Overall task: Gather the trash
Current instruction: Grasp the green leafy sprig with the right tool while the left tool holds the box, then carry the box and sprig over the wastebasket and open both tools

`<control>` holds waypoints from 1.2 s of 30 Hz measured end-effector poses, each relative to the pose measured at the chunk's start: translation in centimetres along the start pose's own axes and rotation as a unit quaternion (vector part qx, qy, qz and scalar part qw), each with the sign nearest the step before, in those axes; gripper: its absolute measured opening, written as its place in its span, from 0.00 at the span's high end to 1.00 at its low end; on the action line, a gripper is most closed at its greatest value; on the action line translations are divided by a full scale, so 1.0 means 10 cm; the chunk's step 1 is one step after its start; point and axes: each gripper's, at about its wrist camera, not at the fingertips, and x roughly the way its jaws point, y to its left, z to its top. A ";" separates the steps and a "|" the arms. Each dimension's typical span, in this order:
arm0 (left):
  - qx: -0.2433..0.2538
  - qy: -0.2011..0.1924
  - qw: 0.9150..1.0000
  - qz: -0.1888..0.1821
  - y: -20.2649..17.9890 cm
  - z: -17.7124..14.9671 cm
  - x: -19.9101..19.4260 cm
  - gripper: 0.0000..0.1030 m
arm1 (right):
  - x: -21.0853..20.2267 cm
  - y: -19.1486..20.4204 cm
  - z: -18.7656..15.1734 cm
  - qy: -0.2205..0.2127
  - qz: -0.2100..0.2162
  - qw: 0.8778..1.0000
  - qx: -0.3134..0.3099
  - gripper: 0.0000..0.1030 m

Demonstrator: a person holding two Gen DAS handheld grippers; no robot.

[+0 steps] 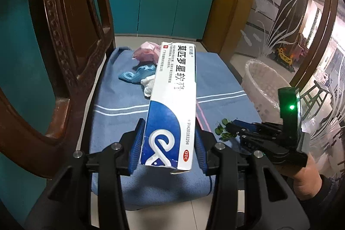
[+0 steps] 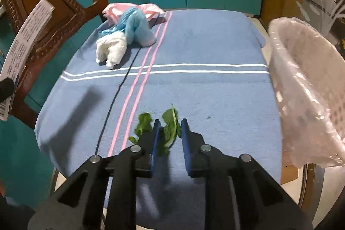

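Left gripper (image 1: 170, 143) clamps the box (image 1: 172, 100) above the cloth (image 2: 215, 89); right gripper (image 2: 169, 135) straddles leaves (image 2: 170, 126), pads not yet pressing; next, pinch them, carry to the bin (image 2: 306, 87) beside the cloth

Matt cloth, glossy card
Blue striped woven tablecloth (image 2: 194, 40) matt; white-blue cardboard ointment box (image 1: 172, 100) glossy; carved brown wooden chair (image 1: 64, 46) varnished.

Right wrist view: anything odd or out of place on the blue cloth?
Yes. Torn green leaves lie loose on the blue cloth, between the right gripper fingers. Crumpled pink, blue and white wads sit in the far corner.
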 end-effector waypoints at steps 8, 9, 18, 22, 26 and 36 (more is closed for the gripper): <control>-0.003 -0.002 1.000 -0.001 0.04 0.01 0.01 0.58 | -0.09 0.03 0.05 -0.014 0.006 1.000 -0.008 0.97; -0.004 -0.002 1.000 -0.001 0.05 0.01 0.02 0.58 | -0.15 0.03 0.07 -0.021 0.012 1.000 -0.006 0.97; -0.011 -0.003 1.000 0.002 0.06 0.01 0.01 0.58 | -0.82 0.10 0.15 -0.139 0.033 0.990 -0.015 0.97; -0.010 0.000 1.000 0.004 0.04 0.01 0.03 0.58 | -0.90 0.07 0.15 -0.153 0.028 0.988 -0.019 0.97; -0.009 0.006 1.000 0.005 0.02 0.01 0.07 0.58 | -0.88 0.01 0.15 -0.147 0.024 0.989 -0.015 0.97; -0.003 0.014 1.000 0.004 -0.01 0.05 0.12 0.58 | -0.88 0.03 0.15 -0.145 0.024 0.989 -0.021 0.97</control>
